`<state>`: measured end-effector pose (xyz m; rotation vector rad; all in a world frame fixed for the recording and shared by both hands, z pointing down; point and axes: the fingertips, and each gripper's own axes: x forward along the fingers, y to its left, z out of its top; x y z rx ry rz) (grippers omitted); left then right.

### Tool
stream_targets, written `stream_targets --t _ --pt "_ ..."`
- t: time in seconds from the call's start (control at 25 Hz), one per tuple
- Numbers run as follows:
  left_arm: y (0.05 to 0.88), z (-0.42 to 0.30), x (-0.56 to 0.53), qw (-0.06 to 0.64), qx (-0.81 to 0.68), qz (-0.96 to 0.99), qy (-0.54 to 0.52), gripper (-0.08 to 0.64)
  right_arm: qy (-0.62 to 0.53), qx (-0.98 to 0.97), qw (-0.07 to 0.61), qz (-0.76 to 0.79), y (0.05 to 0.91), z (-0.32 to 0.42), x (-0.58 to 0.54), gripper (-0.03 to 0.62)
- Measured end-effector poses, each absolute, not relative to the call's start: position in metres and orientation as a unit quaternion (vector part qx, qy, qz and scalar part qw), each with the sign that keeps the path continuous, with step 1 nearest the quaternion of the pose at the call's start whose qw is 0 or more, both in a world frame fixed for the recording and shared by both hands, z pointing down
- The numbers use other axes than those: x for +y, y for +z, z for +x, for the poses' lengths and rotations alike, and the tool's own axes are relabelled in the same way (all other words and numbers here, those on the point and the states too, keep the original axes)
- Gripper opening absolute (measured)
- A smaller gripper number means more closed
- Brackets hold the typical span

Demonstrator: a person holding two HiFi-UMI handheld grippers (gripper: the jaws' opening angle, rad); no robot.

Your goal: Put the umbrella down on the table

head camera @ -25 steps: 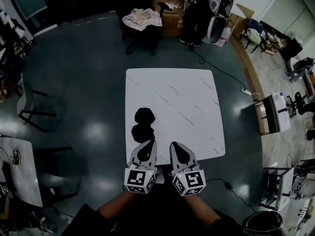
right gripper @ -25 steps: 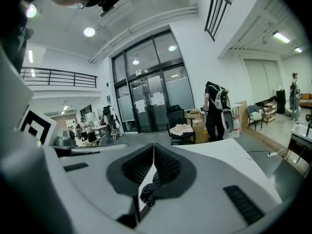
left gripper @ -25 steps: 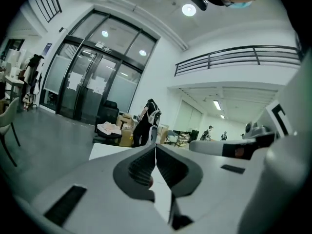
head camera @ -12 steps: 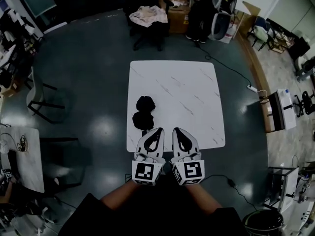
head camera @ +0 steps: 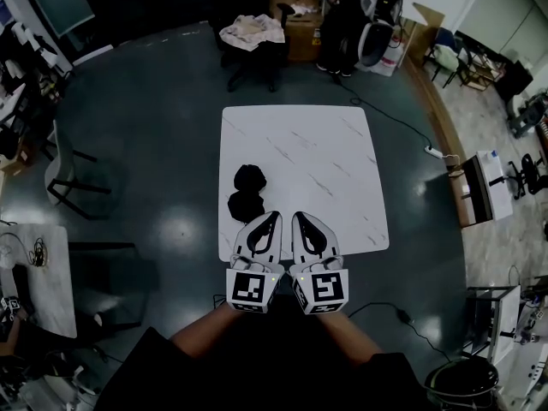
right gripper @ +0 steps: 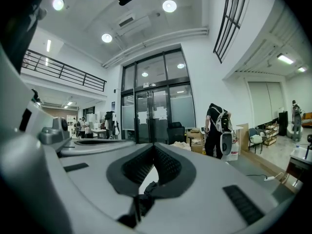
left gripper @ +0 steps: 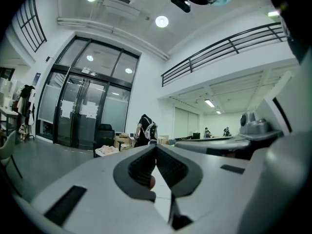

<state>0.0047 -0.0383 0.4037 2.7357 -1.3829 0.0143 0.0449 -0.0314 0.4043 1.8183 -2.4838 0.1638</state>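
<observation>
One table point(head camera: 325, 169) holds one umbrella point(head camera: 247, 193) beside left gripper point(head camera: 274, 217), right gripper point(head camera: 297, 218).

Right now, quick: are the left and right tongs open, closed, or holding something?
Left tongs: closed, tips together, holding nothing.
Right tongs: closed, tips together, nothing gripped.
Umbrella lies on the table, in neither.

My head view is dim and darkens toward its corners. The glossy floor point(head camera: 145, 144) throws back soft patches of glare, and the white table point(head camera: 317, 144) is the brightest thing there. Both gripper views are evenly lit by round ceiling lights point(left gripper: 162, 21), bend hard at the rims, and blur close to the lens.
</observation>
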Motion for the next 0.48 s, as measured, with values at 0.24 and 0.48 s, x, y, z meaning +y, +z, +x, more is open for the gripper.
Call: stream_targets --t 0.24,0.48 --pt "0.403 -0.012 -0.041 0.024 -0.448 0.894 0.004 0.017 0.044 -0.802 0.028 0.595 0.406 0.029 -0.033 0.017" --pt "0.408 -0.024 -0.046 0.022 -0.443 0.896 0.011 0.017 0.047 -0.799 0.027 0.599 0.408 0.019 -0.04 0.017"
